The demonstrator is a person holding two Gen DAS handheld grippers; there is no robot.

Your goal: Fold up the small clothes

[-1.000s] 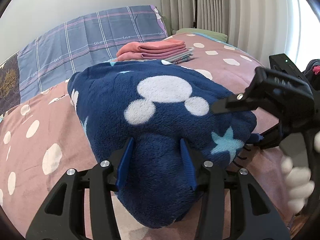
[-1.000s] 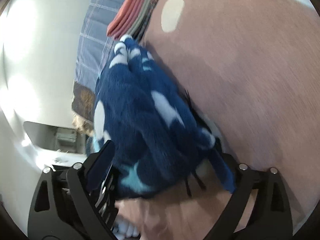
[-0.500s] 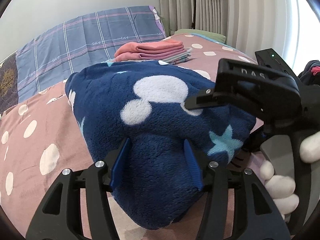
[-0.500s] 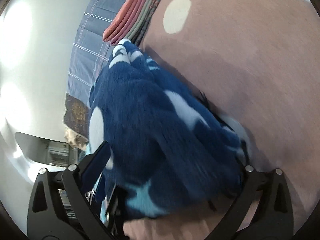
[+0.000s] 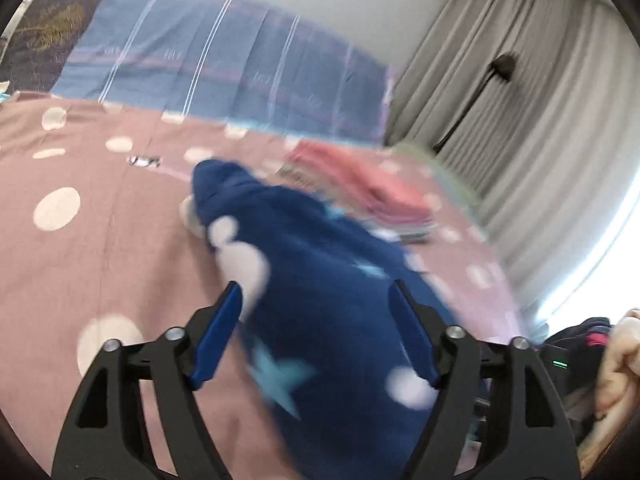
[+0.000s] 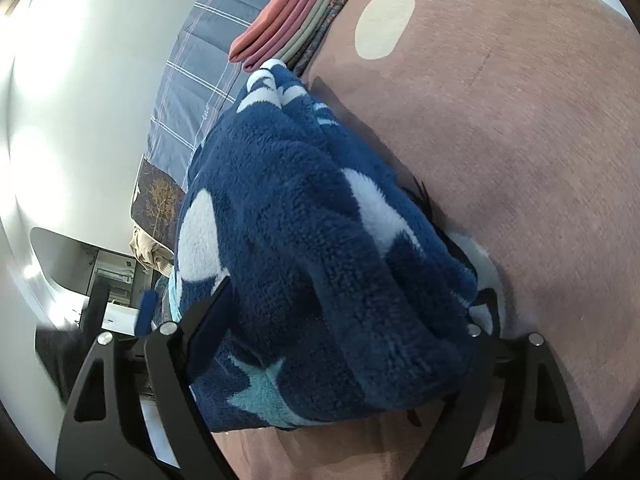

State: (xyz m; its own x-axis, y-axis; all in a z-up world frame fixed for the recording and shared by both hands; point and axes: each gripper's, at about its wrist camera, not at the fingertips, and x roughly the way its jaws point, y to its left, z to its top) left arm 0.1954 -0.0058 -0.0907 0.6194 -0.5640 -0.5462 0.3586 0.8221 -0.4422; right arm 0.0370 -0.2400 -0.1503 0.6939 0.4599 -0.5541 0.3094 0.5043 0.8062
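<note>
A dark blue fleece garment (image 5: pixel 320 264) with white blobs and pale blue stars lies folded on the pink dotted bedsheet (image 5: pixel 100 248). My left gripper (image 5: pixel 316 332) hovers over its near end. Its jaws are opening wide, the fleece lies between and below them, and the pads do not press on it. The view is blurred. In the right wrist view the thick folded fleece (image 6: pixel 304 208) fills my right gripper (image 6: pixel 348 320). Its jaws are closing on the bundle, which bulges over the right finger and hides it.
A stack of folded clothes (image 5: pixel 360 188), pink on top, sits just behind the fleece, also in the right wrist view (image 6: pixel 296 28). A blue plaid pillow (image 5: pixel 220 64) lies at the bed's head. Grey curtains (image 5: pixel 520 120) hang on the right. A person's hand (image 5: pixel 620 360) shows at the right edge.
My left gripper let go of the fleece fold, opened wide, rolled and swung to the left. The right gripper stayed in place and its jaws narrowed on the bundle.
</note>
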